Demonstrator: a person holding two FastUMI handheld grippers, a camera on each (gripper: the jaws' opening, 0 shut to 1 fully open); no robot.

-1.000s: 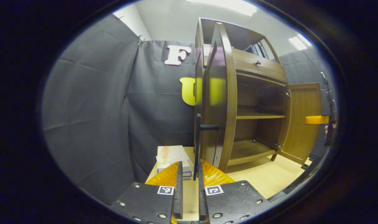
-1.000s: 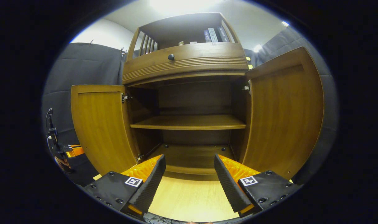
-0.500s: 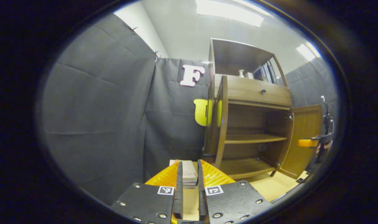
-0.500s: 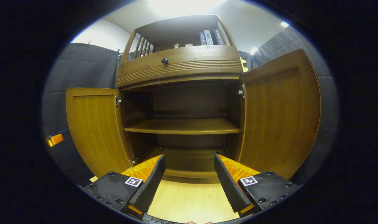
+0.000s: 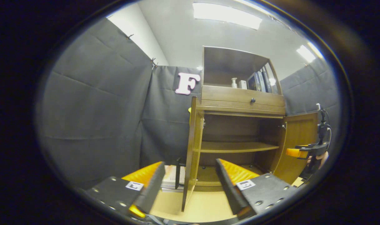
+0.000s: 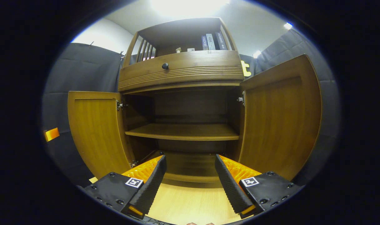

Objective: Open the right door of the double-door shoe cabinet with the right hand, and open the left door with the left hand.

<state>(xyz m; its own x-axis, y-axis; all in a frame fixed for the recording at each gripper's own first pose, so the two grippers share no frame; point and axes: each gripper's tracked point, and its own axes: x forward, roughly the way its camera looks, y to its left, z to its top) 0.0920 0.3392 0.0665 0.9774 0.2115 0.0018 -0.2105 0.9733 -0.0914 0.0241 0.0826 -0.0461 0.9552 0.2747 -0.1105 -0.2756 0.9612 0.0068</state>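
Both doors of the shoe cabinet (image 6: pixel 183 72) stand wide open, so the task looks finished. The left door (image 5: pixel 193 150) is edge-on between the left gripper (image 5: pixel 190 179) fingers, untouched; the right door (image 6: pixel 280 122) is beside the right gripper (image 6: pixel 190 175). Both claws are apart, holding nothing, with free floor (image 6: pixel 190 206) behind them for retreat.

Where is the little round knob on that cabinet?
In the right gripper view the knob sits left of centre on the drawer front, above the open doors and below the books.

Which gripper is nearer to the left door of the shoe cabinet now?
Left. The left gripper has the left door edge-on between its open fingers; the right gripper faces the cabinet's middle, apart from that door.
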